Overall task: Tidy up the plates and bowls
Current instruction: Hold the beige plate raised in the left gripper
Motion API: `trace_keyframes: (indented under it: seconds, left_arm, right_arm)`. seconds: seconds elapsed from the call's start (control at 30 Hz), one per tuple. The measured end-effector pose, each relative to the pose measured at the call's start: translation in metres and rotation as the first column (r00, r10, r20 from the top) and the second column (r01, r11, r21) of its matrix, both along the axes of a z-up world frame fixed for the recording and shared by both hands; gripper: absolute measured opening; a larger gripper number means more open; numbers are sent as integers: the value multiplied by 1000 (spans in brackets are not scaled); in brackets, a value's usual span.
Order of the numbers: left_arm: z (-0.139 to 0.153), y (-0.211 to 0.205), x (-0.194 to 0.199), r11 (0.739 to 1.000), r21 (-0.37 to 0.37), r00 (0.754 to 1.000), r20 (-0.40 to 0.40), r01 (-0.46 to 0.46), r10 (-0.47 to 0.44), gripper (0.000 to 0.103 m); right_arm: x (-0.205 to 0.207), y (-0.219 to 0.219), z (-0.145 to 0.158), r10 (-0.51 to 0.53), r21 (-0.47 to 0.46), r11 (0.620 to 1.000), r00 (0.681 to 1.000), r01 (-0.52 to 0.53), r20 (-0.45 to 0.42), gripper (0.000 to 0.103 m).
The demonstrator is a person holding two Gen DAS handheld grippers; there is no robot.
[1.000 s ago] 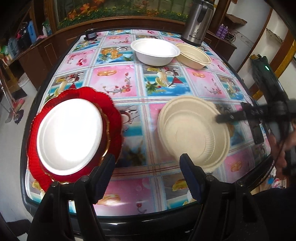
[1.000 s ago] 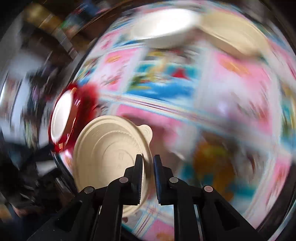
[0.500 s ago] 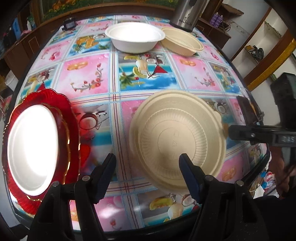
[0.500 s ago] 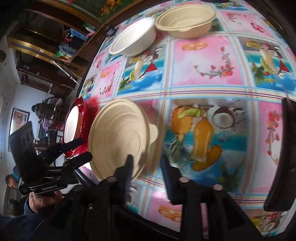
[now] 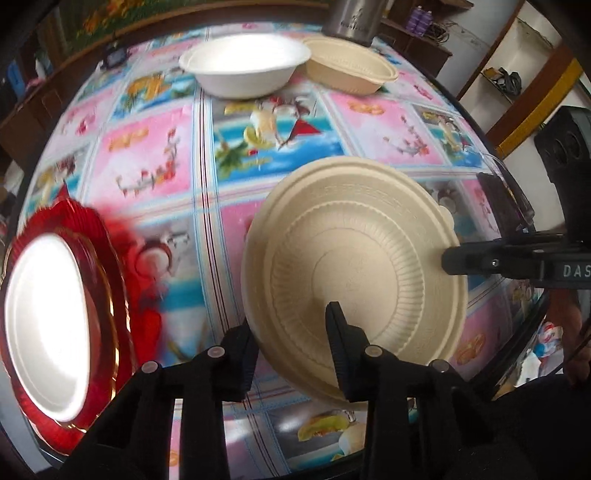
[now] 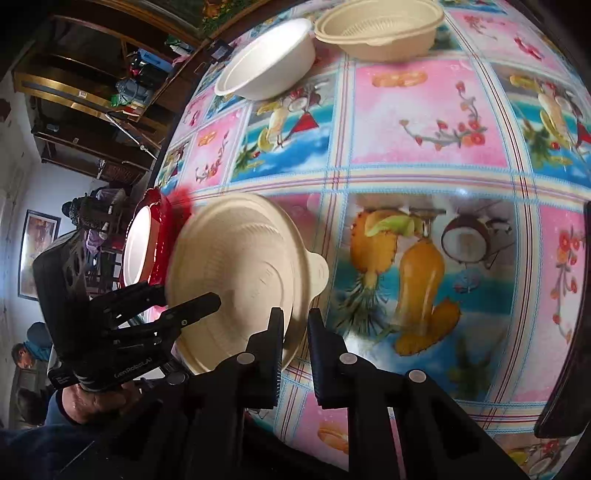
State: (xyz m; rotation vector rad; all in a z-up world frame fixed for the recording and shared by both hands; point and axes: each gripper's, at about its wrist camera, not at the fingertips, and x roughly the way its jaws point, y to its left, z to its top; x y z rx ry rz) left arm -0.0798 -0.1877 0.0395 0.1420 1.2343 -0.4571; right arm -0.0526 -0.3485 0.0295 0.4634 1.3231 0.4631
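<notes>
Ridges ring the round beige fibre plate [image 5: 354, 269], fine radial fluting around a flat centre with faint embossed marks, a wide stepped rim and one small rounded tab [image 6: 318, 271] on its edge. It sits near the front edge of the table under the pink-and-blue fruit-print oilcloth [image 5: 155, 155], at about 4 o'clock in the left wrist view.

The left gripper [image 5: 291, 332] straddles the plate's near rim, one black finger outside and one over the fluted well; its jaws have just been closing with the rim between them, and they look pressed onto it. The right gripper [image 6: 295, 332] has its jaws nearly together on the plate's edge just below the tab (the rim passes between the two pads), after opening and closing again just now.

At 9 o'clock in the left view lies a scalloped red plate with a gold band [image 5: 122, 280], carrying a plain white round plate [image 5: 48, 332]. At 12 o'clock stand a deep white bowl [image 5: 245, 64] and, touching it on the right, a beige ribbed bowl [image 5: 351, 70], with a steel kettle [image 5: 354, 16] behind. A hand [image 6: 92, 400] holds the left gripper's handle.
</notes>
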Motion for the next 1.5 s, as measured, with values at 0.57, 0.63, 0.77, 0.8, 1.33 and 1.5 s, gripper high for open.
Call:
trace_keyframes:
  seconds: [0.57,0.63,0.77,0.8,1.33,1.5]
  left_arm:
    - [15,5,5,1000,-16,999,54,-3,4,34]
    - [15,6,5,1000,-18,999,54,-5,6,34]
    - [15,6,5,1000,-19,998,55,-4,5,34]
    - [16,7,5,1000,-21,998,55,-2,4,34]
    - [20,12,2,1000,-29,997,71,-3,5,34]
    - [27,15,1,1000,-30,995,99,-7,10,34]
  right_arm:
    - [10,6,9,4,-2,1000,999,-4,32,14]
    - [10,8,9,5,-4,1000,999,-5,34,14]
    - [9,9,11,3,-3,1000,999,-3,35,14]
    - [9,9,11,2,-2,1000,999,-2,35,14]
    - [5,12,18,-2,-5,1000,999,2,55,14]
    - [6,17,23,7,-11,1000,998,-6,64,14]
